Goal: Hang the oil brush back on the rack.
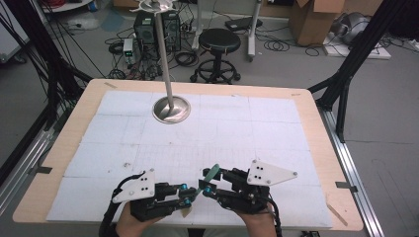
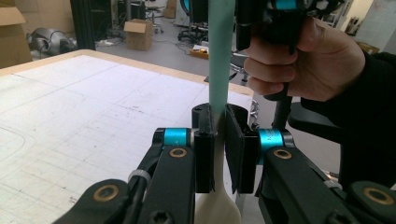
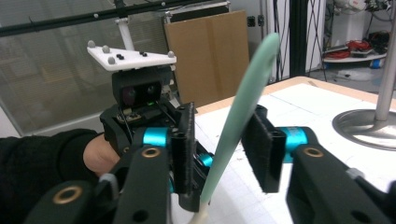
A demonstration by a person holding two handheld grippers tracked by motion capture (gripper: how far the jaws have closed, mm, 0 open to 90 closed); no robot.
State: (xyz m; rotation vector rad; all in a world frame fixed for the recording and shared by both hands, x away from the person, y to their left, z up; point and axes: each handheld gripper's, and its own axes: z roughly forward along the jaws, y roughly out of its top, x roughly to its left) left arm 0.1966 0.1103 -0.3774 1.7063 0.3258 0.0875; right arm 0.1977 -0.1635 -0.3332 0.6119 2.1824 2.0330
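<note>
- Left gripper view: left tongs (image 2: 218, 154) are clamped on the flat green-and-cream plastic spatula (image 2: 220, 56).
- Right tongs (image 3: 219, 154) stand around it, pads not touching.

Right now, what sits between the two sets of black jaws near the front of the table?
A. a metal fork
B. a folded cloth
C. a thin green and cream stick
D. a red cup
C: the left gripper is clamped on a thin green and cream stick, whose green end also rises between the right gripper jaws, not yet pressed by them.
</note>
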